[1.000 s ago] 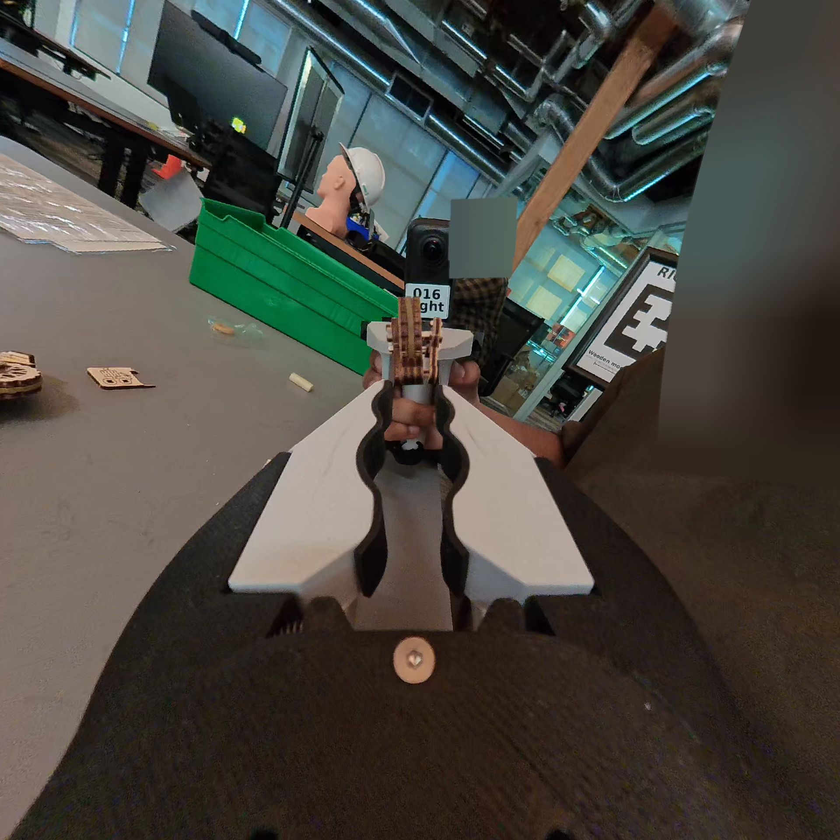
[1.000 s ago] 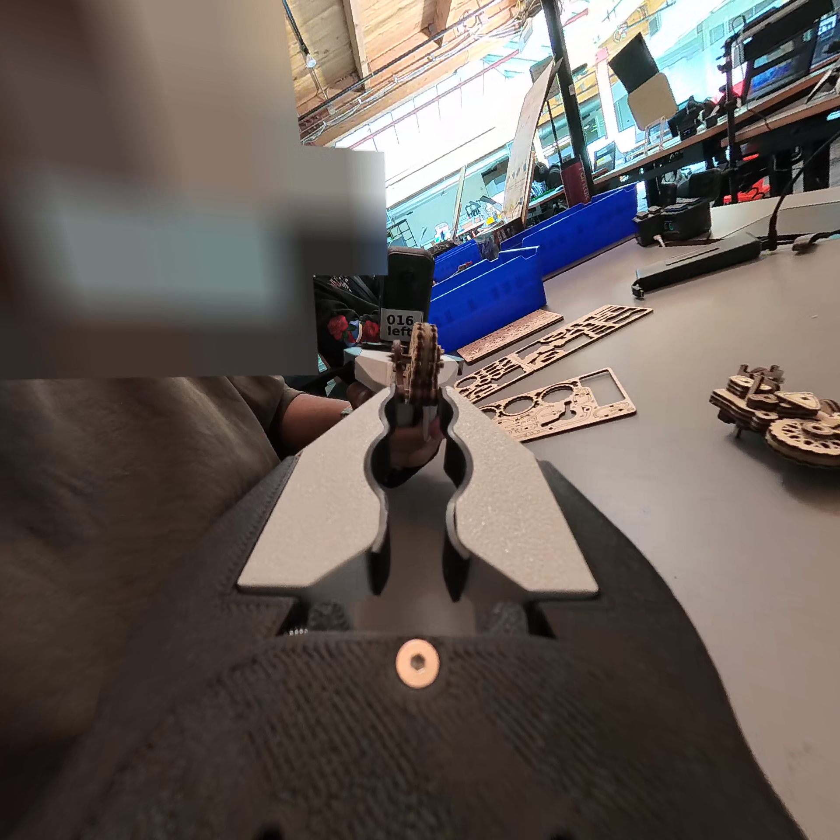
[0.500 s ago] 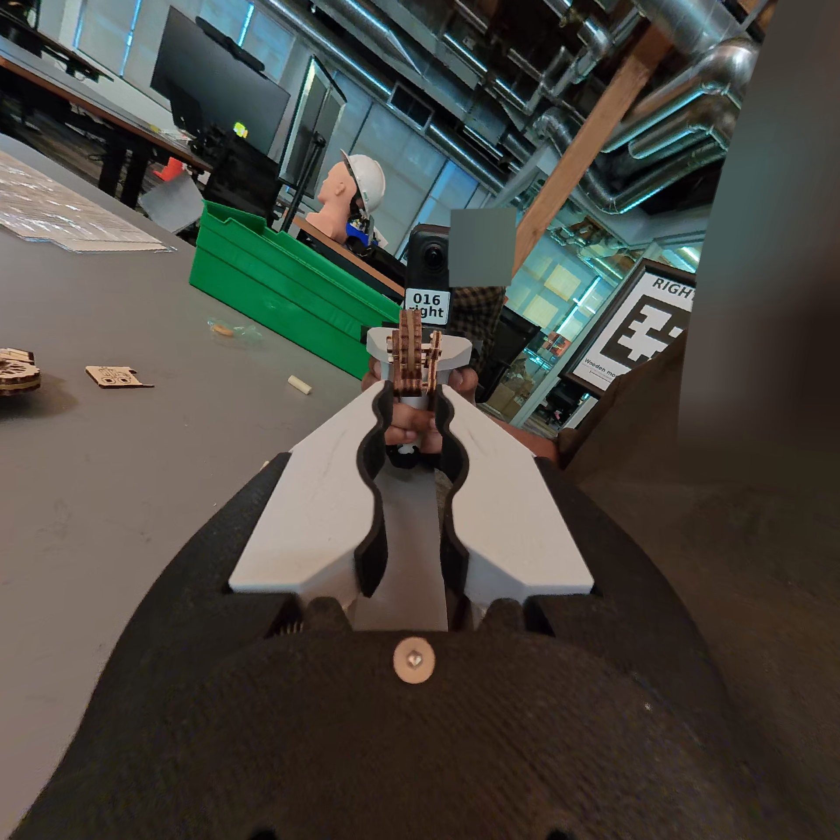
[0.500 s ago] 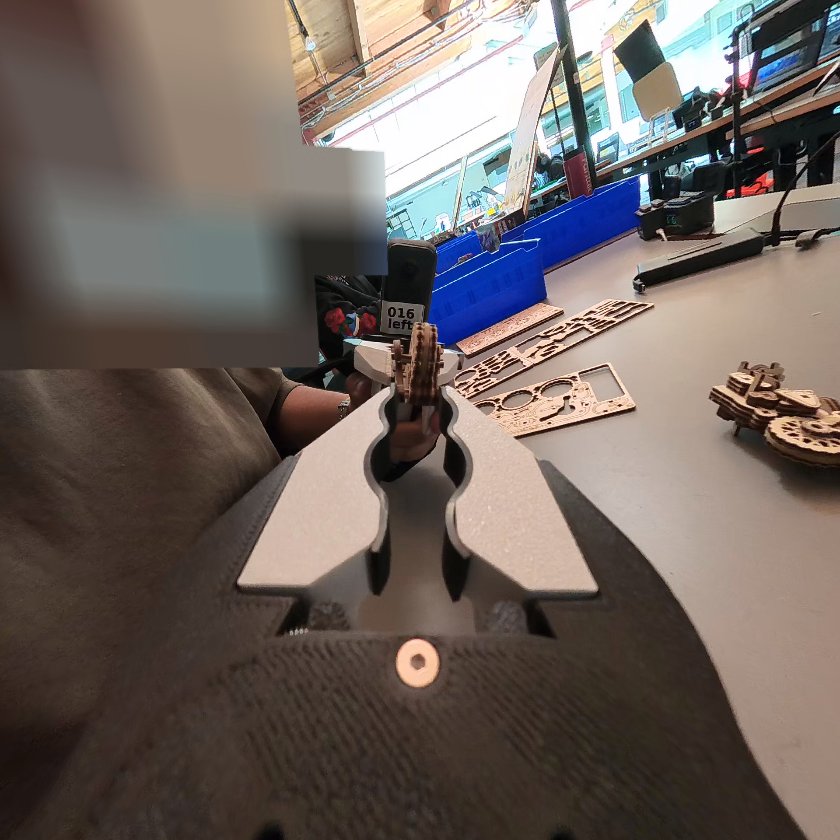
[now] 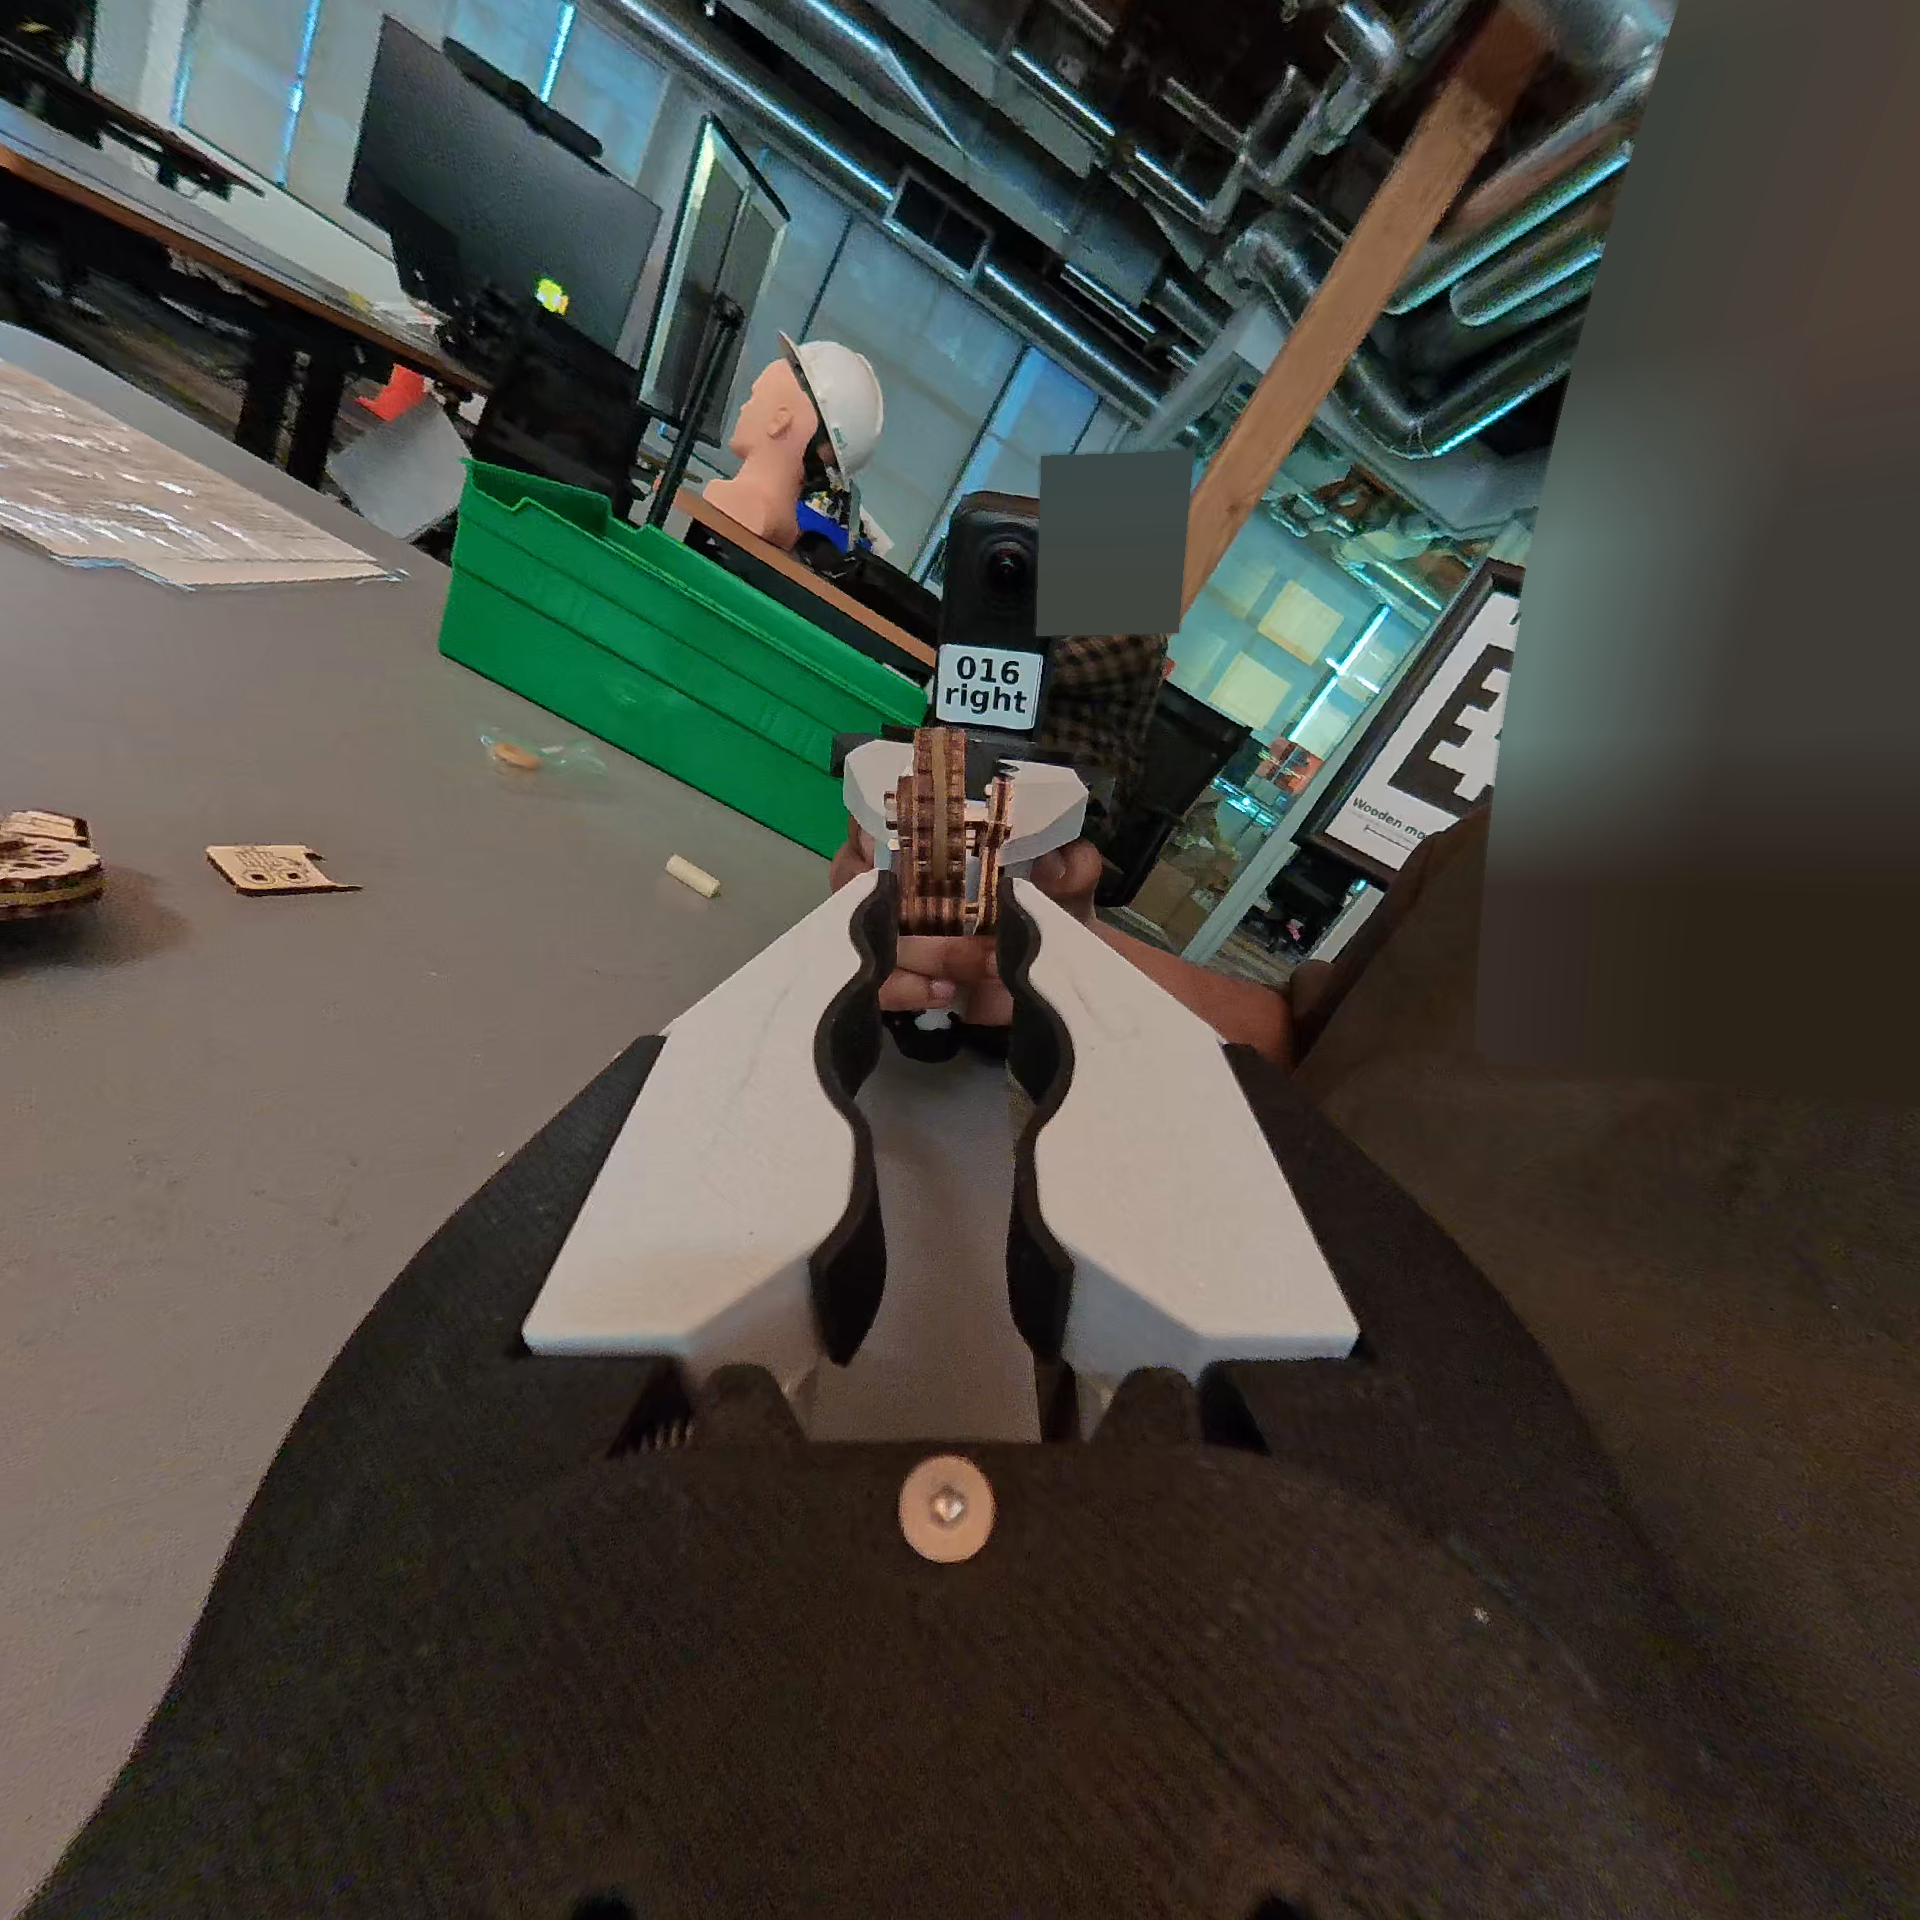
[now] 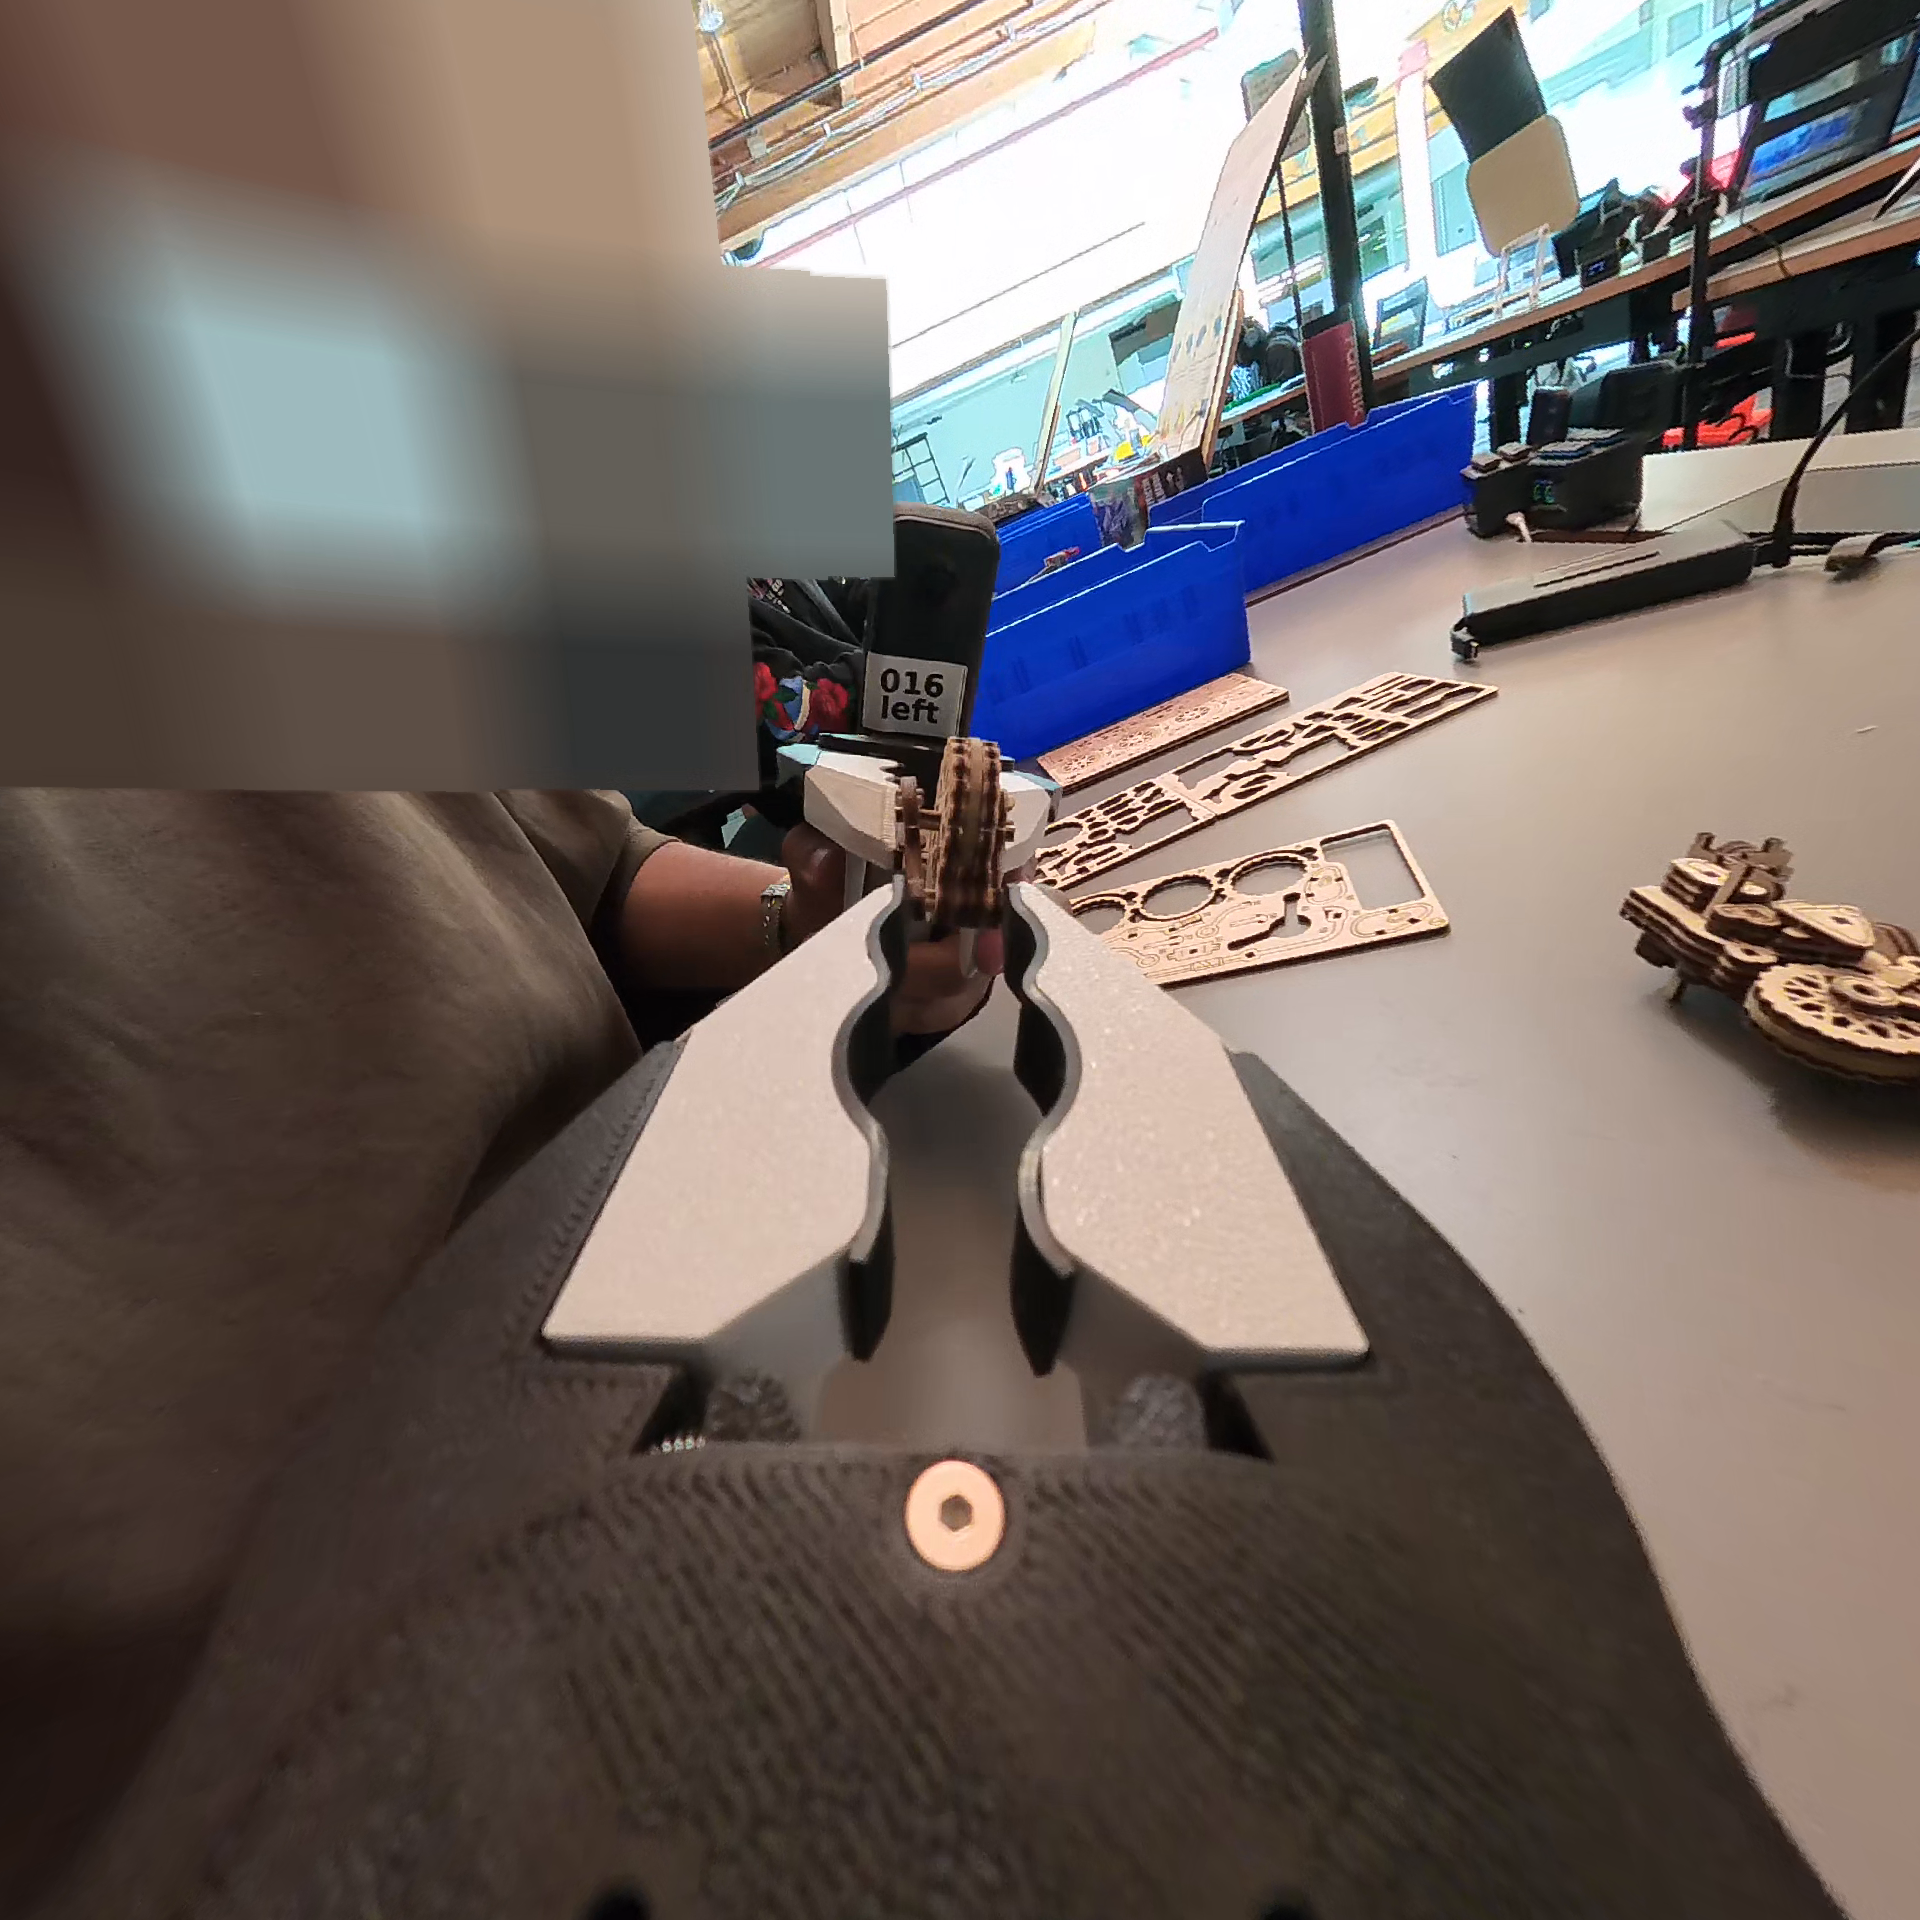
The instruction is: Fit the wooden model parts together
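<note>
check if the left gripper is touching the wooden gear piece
Touching. The left wrist view shows the left gripper with both fingertips pressed against the sides of the wooden gear piece, no gap visible on either side.

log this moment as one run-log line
left gripper: shut on wooden gear assembly | right gripper: shut on same assembly | held above table | phase: fitting

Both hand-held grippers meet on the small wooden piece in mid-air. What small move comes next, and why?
Probably a gentle squeeze together. The left hand-held gripper and right hand-held gripper both pinch the wooden assembly above the table, facing each other, so its parts look close to seating.
</note>
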Tool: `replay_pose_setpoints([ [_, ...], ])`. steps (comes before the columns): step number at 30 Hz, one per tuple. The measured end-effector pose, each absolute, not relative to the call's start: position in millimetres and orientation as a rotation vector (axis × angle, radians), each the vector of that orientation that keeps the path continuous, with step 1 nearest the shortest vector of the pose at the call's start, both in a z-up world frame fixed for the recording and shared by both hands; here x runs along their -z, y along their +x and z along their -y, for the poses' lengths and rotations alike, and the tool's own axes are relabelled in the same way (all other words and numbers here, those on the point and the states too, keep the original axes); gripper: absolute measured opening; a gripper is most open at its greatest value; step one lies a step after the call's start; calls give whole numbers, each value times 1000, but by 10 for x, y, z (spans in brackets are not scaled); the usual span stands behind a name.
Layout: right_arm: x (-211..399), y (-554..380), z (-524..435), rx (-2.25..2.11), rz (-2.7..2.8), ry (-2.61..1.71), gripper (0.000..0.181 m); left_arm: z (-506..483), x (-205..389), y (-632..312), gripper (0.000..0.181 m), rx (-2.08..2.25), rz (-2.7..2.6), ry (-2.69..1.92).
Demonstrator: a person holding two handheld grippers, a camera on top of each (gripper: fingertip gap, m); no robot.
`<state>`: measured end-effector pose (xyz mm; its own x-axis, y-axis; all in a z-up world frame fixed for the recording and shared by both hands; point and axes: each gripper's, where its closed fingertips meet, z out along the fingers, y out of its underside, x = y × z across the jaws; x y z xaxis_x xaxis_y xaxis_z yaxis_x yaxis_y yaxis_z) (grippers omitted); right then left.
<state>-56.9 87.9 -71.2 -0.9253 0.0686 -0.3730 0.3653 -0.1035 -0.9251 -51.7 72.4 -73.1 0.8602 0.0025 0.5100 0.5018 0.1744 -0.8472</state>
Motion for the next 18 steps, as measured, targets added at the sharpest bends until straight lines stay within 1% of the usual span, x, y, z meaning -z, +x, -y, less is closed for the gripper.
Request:
replay_pose_setpoints([
  [18,736,-534,-855,2127,-1988,451,15,-726,725,-502,17,277,409,-1378],
])
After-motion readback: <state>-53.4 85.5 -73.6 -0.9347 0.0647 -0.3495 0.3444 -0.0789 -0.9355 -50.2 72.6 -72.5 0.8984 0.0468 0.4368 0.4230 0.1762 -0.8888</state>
